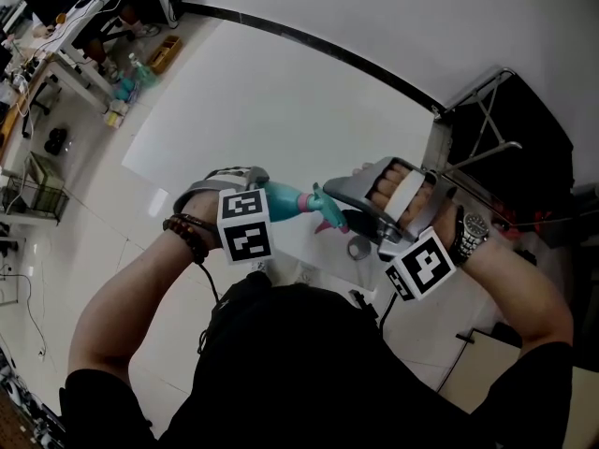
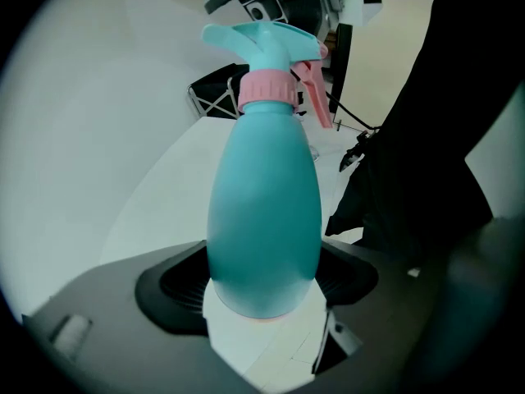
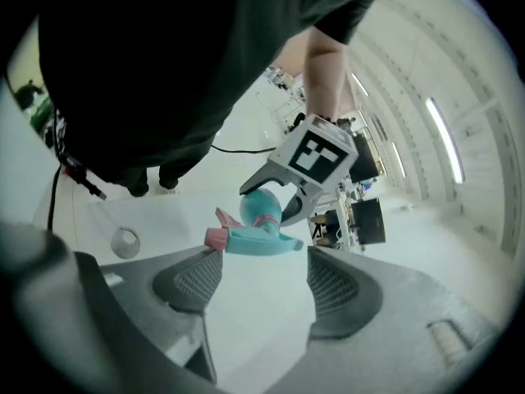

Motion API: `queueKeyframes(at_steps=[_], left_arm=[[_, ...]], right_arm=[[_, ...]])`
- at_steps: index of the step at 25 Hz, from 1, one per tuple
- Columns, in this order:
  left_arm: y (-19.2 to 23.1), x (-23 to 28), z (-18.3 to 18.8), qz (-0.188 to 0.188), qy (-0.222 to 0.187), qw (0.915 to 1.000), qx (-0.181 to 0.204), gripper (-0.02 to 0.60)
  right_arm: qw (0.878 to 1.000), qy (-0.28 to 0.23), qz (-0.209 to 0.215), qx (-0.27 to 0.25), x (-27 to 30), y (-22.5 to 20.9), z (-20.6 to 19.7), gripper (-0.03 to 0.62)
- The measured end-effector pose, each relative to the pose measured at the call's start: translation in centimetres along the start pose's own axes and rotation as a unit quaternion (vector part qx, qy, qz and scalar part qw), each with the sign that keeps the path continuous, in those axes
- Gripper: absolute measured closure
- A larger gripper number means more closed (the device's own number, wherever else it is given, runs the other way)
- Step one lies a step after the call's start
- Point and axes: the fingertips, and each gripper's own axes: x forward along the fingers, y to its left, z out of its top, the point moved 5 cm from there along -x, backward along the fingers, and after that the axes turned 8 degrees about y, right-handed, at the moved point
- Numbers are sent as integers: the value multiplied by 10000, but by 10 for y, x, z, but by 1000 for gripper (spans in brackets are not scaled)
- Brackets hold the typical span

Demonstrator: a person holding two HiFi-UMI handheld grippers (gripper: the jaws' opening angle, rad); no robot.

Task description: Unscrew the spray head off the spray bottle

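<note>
The left gripper point(image 2: 262, 279) is clamped on the broad lower end of the spray bottle point(image 2: 262, 212). Its dark, ribbed pads press on either side of the body, which is smooth, matte teal plastic, egg-shaped and narrowing toward the neck. In the head view the bottle is held above the near part of the white counter point(image 1: 234, 110), lying roughly level with its top turned toward the other hand.

The spray head point(image 2: 267, 43) sits on the neck. It has a teal, flat-topped nozzle piece above a pale pink collar point(image 2: 267, 91) with fine vertical ridges, and a pink trigger point(image 2: 316, 89) hangs down one side.

The right gripper point(image 3: 264, 286) has its jaws wide apart with nothing between them, only bare counter. Its grey moulded jaws carry mesh-textured pads. The spray head lies just beyond their tips, near but not touched.

A small round clear thing point(image 1: 358, 247) rests on the counter below the bottle; what it is cannot be told. The person wears a dark bead bracelet point(image 1: 187, 235) on the left wrist and a metal-band wristwatch point(image 1: 473, 224) on the right, with black sleeves on both arms.
</note>
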Motion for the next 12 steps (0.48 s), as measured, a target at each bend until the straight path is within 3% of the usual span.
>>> queueKeyframes(at_steps=[3, 4, 5, 6, 8, 12], left_arm=[[6, 6, -8, 236, 146, 9994, -184, 167], [9, 7, -10, 313, 198, 9990, -244, 167], [12, 7, -12, 384, 244, 9985, -303, 167], [14, 7, -14, 445, 284, 9980, -357, 167], [18, 8, -16, 542, 343, 9970, -435, 167], [21, 7, -13, 678, 398, 9957, -480, 167]], right_arm=[[9910, 65, 497, 1245, -6, -1, -18, 289], [9798, -8, 725, 1862, -8, -4, -23, 289], [9611, -157, 976, 2577, -10, -8, -28, 289], [9342, -370, 1227, 3330, -10, -13, -33, 289], [8663, -831, 1603, 4657, -7, -26, -38, 289], [7575, -1084, 1789, 6185, 7, -38, -45, 290]])
